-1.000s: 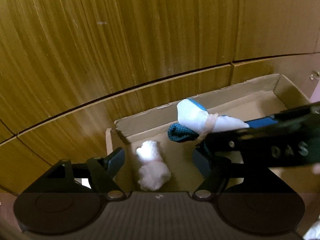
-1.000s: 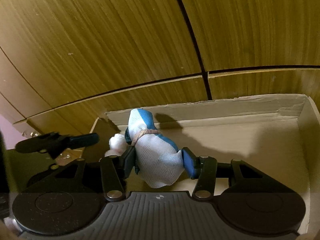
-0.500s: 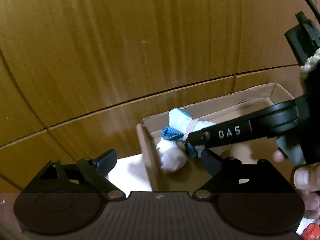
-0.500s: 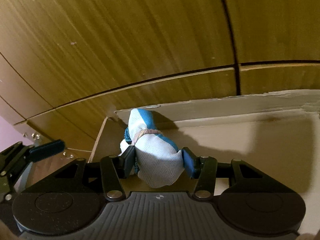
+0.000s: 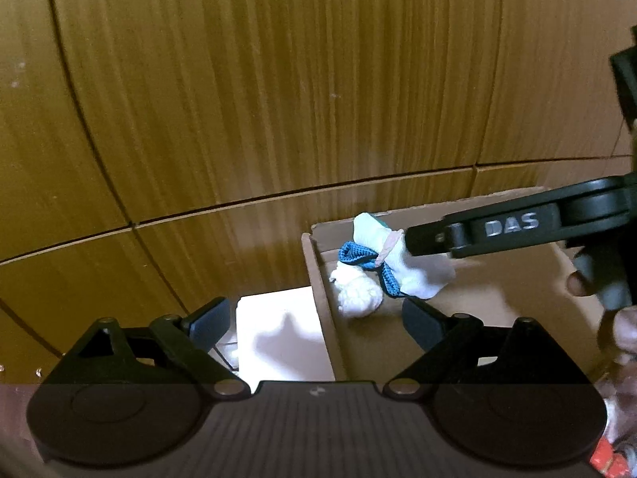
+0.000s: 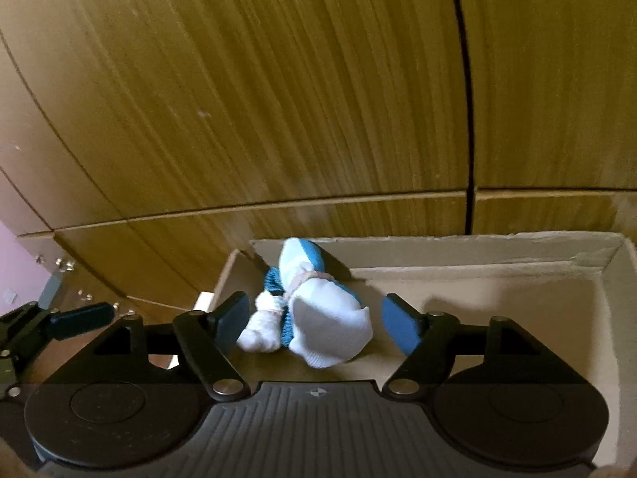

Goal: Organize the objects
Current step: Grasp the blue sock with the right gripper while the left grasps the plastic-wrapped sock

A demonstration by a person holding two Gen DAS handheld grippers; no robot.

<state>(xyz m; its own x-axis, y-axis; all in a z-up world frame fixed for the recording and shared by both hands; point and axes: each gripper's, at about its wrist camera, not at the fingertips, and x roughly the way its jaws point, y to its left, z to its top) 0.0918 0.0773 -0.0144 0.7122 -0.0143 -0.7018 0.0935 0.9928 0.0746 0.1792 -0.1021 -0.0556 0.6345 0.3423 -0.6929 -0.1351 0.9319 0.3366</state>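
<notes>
A white-and-blue sock bundle [image 6: 326,322] tied with a rubber band lies in the near left corner of a cardboard box [image 6: 477,255], against a small white sock roll [image 6: 260,328]. My right gripper [image 6: 316,318] is open, its blue pads on either side of the bundle and apart from it. In the left wrist view the bundle [image 5: 414,275] and the white roll [image 5: 358,296] lie inside the box [image 5: 318,279], with the right gripper's finger over them. My left gripper [image 5: 318,320] is open and empty, straddling the box's left wall.
Wooden cabinet doors [image 6: 278,99] stand right behind the box. A white surface [image 5: 278,338] lies left of the box. The left gripper's finger [image 6: 75,316] shows at the left of the right wrist view. A red item [image 5: 607,456] sits at the bottom right edge.
My right gripper has opened and let go of the white-and-blue sock bundle, which now rests in the box beside the white roll. My left gripper has moved left, out of the box.
</notes>
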